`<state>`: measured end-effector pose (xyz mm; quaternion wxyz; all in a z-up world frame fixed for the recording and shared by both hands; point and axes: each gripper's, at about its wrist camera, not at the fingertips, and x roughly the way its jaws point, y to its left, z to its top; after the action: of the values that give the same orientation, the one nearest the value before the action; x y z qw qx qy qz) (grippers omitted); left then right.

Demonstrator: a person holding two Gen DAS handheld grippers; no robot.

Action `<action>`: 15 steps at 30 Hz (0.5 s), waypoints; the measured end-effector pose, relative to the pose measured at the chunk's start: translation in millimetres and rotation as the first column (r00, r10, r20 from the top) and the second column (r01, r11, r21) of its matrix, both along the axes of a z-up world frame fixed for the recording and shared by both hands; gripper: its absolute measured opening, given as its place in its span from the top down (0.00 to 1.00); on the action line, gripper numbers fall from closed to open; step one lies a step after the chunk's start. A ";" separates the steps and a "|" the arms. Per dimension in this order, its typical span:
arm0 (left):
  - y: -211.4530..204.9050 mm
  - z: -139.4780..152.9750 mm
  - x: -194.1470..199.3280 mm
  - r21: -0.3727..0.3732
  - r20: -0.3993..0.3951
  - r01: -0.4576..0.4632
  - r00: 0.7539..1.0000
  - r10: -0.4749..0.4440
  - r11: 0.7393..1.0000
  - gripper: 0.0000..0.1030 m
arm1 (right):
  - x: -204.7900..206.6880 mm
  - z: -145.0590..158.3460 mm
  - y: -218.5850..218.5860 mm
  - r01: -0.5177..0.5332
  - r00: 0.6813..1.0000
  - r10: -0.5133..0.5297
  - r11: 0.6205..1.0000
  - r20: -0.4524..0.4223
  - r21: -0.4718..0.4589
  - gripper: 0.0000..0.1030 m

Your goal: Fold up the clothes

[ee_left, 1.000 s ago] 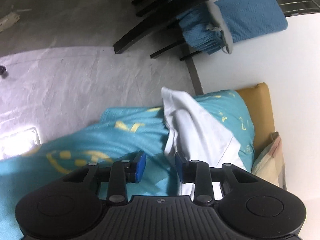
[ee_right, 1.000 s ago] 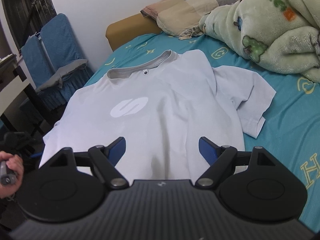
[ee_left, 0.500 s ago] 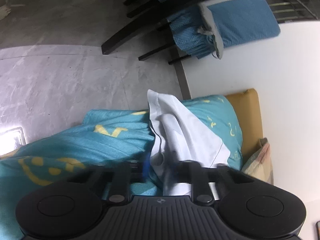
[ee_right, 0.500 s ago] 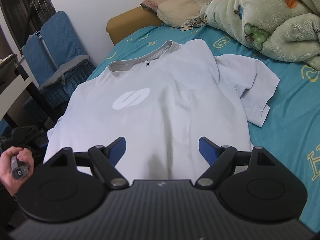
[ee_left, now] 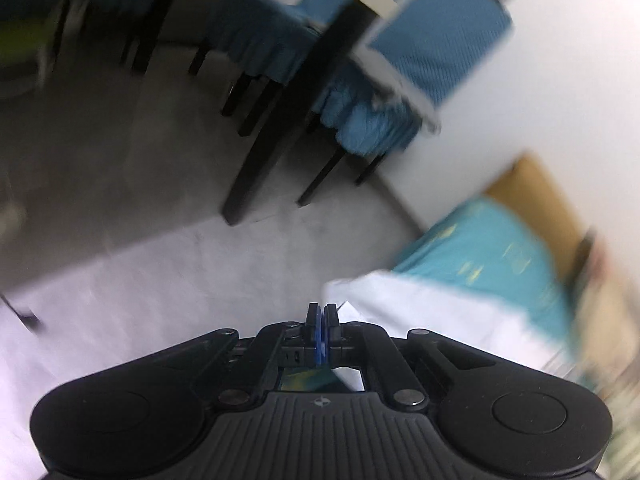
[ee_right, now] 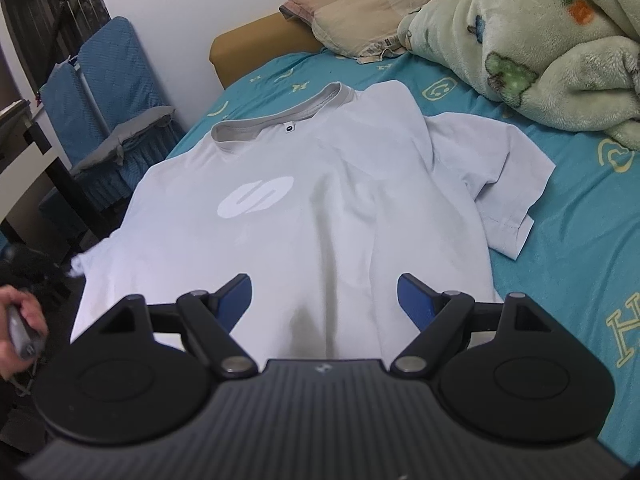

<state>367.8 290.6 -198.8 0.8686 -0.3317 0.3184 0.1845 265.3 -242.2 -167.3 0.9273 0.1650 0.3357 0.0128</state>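
L gripper (ee_left: 321, 322) pinches tee (ee_right: 304, 216); R gripper (ee_right: 324, 300) open.

Pale grey T-shirt (ee_right: 304, 216), chest logo up, spread flat, left sleeve perhaps lifted

The pale grey cotton T-shirt (ee_right: 304, 216) has a darker grey collar and a white oval logo on the chest. The turquoise bedsheet (ee_right: 580, 248) beneath it is printed with yellow letters and smiley faces. The fluffy pale green blanket (ee_right: 532, 40) carries green, blue and orange patches. The pillow (ee_right: 372, 12) is checked in beige, tan and grey. The headboard (ee_right: 256, 48) is mustard yellow. The chair covers (ee_left: 432, 40) are blue. Both black grippers, left gripper (ee_left: 321, 322) and right gripper (ee_right: 324, 300), have blue pads.
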 end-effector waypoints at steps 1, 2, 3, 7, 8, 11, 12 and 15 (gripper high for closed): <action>-1.5 -1.9 2.0 0.008 -0.008 0.016 1.000 -0.016 1.000 0.99 | -0.1 0.8 0.0 0.001 1.000 -0.001 1.000 0.004 -0.004 0.21; -2.2 -3.2 3.0 0.015 -0.017 0.032 0.999 -0.032 0.999 0.97 | -0.1 1.7 -0.1 0.001 1.000 -0.001 1.000 0.008 -0.009 0.21; -2.9 -3.3 3.7 0.020 -0.034 0.047 0.998 -0.046 0.999 0.97 | -0.2 2.5 -0.1 0.002 1.000 -0.002 1.000 0.012 -0.013 0.21; -5.3 7.6 -5.2 0.029 -0.052 0.078 0.996 -0.076 0.997 0.58 | -0.6 7.3 -0.6 0.007 0.999 -0.006 0.999 0.036 -0.031 0.21; -9.0 14.3 -9.0 0.061 -0.068 0.088 0.994 -0.084 0.994 0.43 | -0.7 8.7 -0.8 0.009 0.999 -0.008 0.999 0.043 -0.035 0.21; -32.5 36.9 -20.0 0.191 -0.097 0.184 0.981 -0.168 0.964 0.29 | -1.6 12.2 -0.9 0.012 0.998 -0.009 0.999 0.062 -0.050 0.21; -42.4 45.6 -26.3 0.212 -0.088 0.218 0.975 -0.204 0.952 0.28 | -2.3 13.6 -0.6 0.013 0.998 -0.009 0.998 0.069 -0.057 0.21; -73.1 71.4 -47.6 0.263 -0.063 0.308 0.951 -0.302 0.914 0.21 | -7.5 19.4 -0.4 0.014 0.995 -0.005 0.996 0.102 -0.085 0.21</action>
<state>320.3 217.5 -127.4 0.9203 -0.1546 0.3473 0.0920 257.9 -242.6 -147.8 0.9495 0.1257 0.2873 0.0022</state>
